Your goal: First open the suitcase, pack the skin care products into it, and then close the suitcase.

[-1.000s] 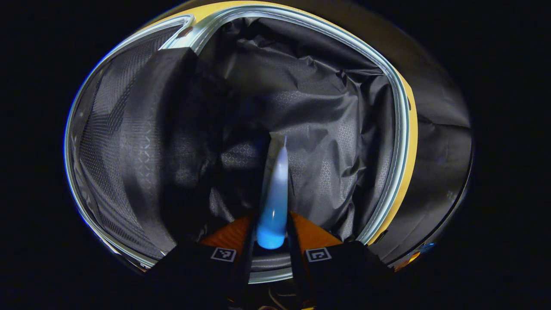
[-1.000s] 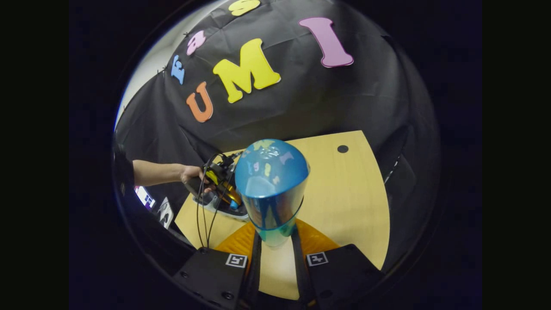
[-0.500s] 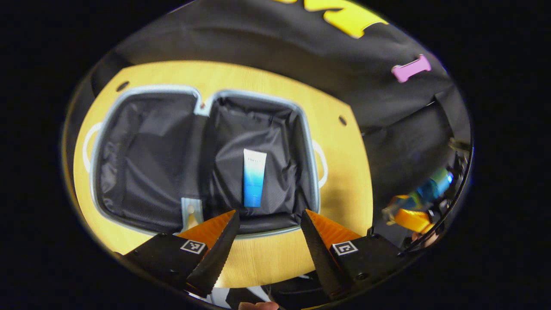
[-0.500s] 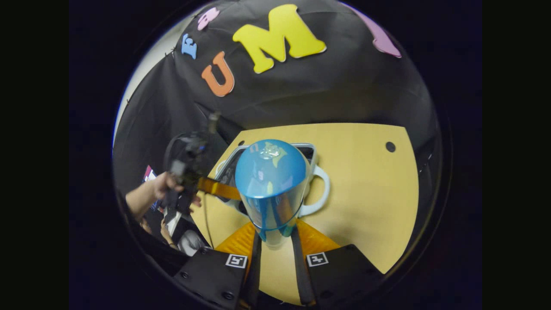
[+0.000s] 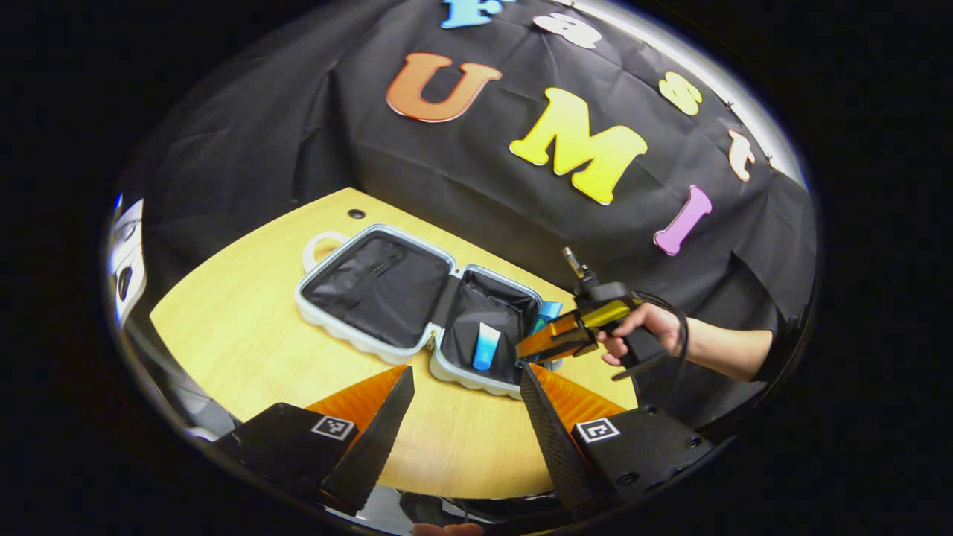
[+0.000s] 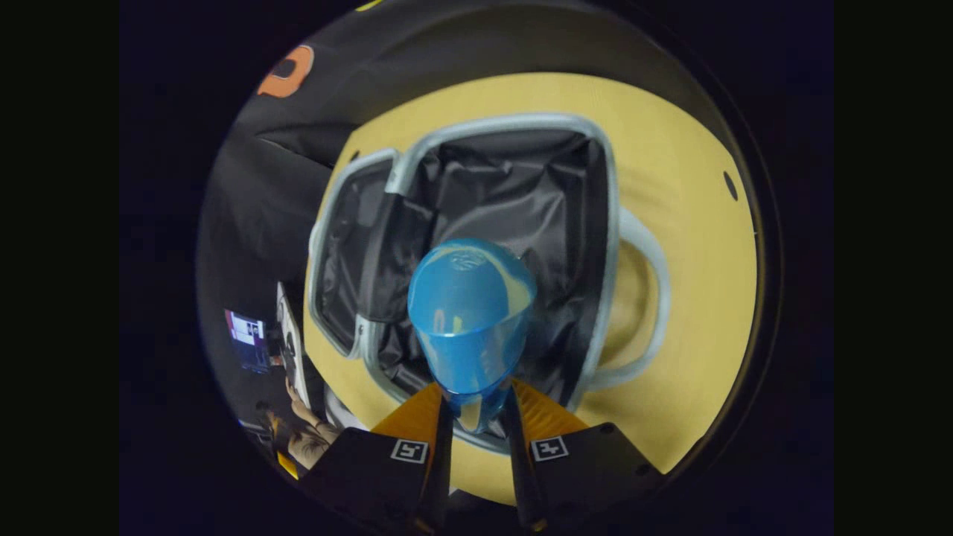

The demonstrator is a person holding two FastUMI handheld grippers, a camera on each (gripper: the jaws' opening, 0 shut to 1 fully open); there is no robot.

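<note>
The right gripper (image 6: 475, 417) is clamped on a blue bottle (image 6: 469, 320), both fingers pressing its lower body, cap end pointing away from the camera. In the right gripper view the bottle hangs above the dark-lined compartment of the open suitcase (image 6: 607, 223), near that compartment's front rim. In the left gripper view the same gripper, held in a hand (image 5: 648, 327), sits at the right edge of the suitcase with the bottle just over the rim.

The left gripper (image 5: 465, 402) is spread wide and carries nothing. It stands well back from the suitcase, above the wooden table (image 5: 246, 327).

Task status: the suitcase lies open flat on the table, both halves exposed. One blue-and-white tube (image 5: 485, 347) already lies in the right-hand compartment. The bottle is not yet released. Judged remaining steps: lower and release the bottle beside the tube, then fold the lid half over and close the suitcase.
</note>
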